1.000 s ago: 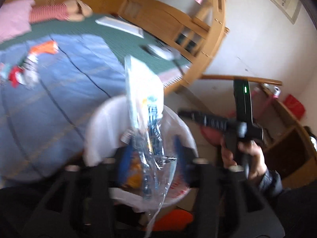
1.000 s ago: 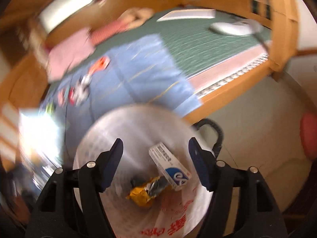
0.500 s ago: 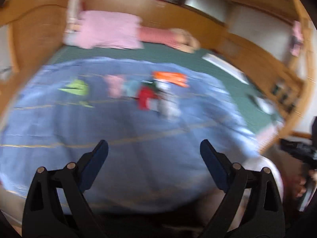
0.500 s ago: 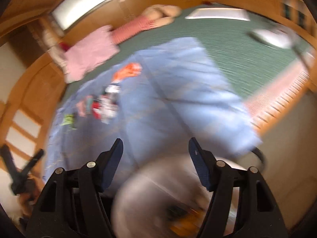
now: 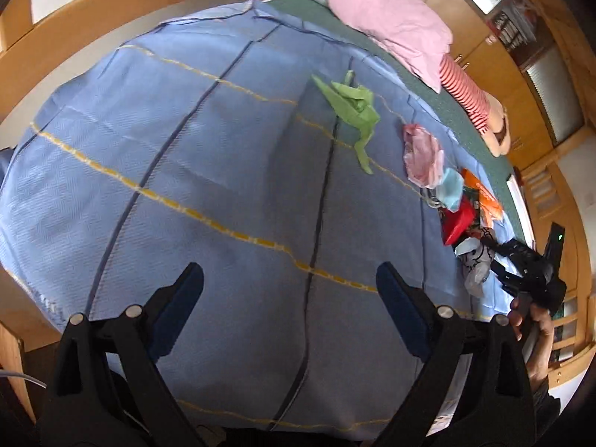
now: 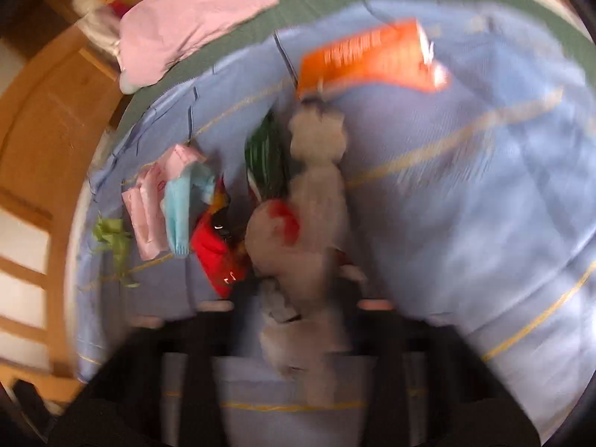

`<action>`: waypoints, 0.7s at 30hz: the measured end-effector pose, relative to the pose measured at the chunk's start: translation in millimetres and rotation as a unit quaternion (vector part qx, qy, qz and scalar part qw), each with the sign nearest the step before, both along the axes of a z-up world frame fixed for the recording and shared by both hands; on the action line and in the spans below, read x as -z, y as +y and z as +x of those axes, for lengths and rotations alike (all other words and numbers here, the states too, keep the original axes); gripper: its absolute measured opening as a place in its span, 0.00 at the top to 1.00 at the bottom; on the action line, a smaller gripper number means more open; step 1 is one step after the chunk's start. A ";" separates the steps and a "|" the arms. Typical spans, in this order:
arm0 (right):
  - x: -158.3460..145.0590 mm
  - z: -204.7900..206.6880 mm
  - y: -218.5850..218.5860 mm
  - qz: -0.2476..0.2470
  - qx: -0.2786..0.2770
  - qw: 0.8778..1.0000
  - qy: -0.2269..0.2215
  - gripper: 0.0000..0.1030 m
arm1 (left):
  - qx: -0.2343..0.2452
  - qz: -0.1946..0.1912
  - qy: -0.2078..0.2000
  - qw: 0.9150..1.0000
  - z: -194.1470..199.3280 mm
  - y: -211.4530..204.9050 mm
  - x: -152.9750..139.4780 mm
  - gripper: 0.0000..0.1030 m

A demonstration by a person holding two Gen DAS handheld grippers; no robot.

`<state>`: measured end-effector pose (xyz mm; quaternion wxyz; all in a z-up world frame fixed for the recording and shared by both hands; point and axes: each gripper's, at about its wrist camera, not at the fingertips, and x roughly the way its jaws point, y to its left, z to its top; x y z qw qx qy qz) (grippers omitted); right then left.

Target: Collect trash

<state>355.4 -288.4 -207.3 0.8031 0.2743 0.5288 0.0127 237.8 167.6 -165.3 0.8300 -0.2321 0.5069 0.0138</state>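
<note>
Several scraps of trash lie in a loose row across the blue blanket (image 5: 223, 171) on the bed: a green paper (image 5: 352, 106), a pink bag (image 5: 422, 154), a pale blue scrap (image 5: 450, 184), a red wrapper (image 5: 458, 221), an orange packet (image 6: 368, 56) and a whitish plastic bag (image 6: 316, 193). The step in hand looks like the pick-up of the next piece. The left gripper (image 5: 290, 287) stands wide open over bare blanket with nothing between its jaws, well short of the green paper, which seems the nearest piece on its side of the row. The right gripper (image 6: 294, 313), held by a hand (image 5: 529, 320) at the end of the row, has just been closing; its own view is smeared, but the whitish bag runs down between the jaws, which stand narrow, so it looks pinched there, though the blur keeps me from being sure the pads press on it. No bin shows in either view. If the bag is caught, the next move calls for a lift clear of the red wrapper and the green-striped piece (image 6: 266, 160) touching it, so they are not dragged along. The left gripper needs to travel forward to the green paper and come down with its jaws astride it before closing.
</note>
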 end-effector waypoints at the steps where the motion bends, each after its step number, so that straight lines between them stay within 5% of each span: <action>1: 0.3 -3.5 8.3 0.024 -0.008 1.000 -0.002 0.81 | -0.003 0.011 0.001 1.000 -2.1 -0.6 -0.9 0.09; 4: -15.2 -23.2 65.5 0.087 -0.093 0.992 -0.014 0.81 | -0.008 0.024 0.011 1.000 -9.1 2.3 -0.5 0.09; 8: -31.5 -35.2 150.4 0.160 -0.227 0.960 -0.030 0.75 | -0.030 0.007 0.004 1.000 -17.2 13.0 -6.8 0.09; 12: -46.8 -28.1 199.3 0.080 -0.300 0.950 -0.043 0.55 | -0.042 0.005 -0.004 0.999 -24.9 19.9 -11.9 0.09; 14: -67.8 -12.9 175.2 0.087 -0.264 0.957 -0.084 0.40 | -0.042 0.009 -0.005 0.999 -28.6 23.5 -13.5 0.09; 17: -88.7 18.3 100.9 0.075 -0.120 0.982 -0.127 0.36 | -0.042 0.012 -0.005 0.999 -32.5 29.1 -14.3 0.09; 21: -58.4 65.7 -11.1 0.029 0.103 0.987 -0.118 0.36 | -0.039 0.004 0.004 0.999 -32.8 33.0 -12.1 0.09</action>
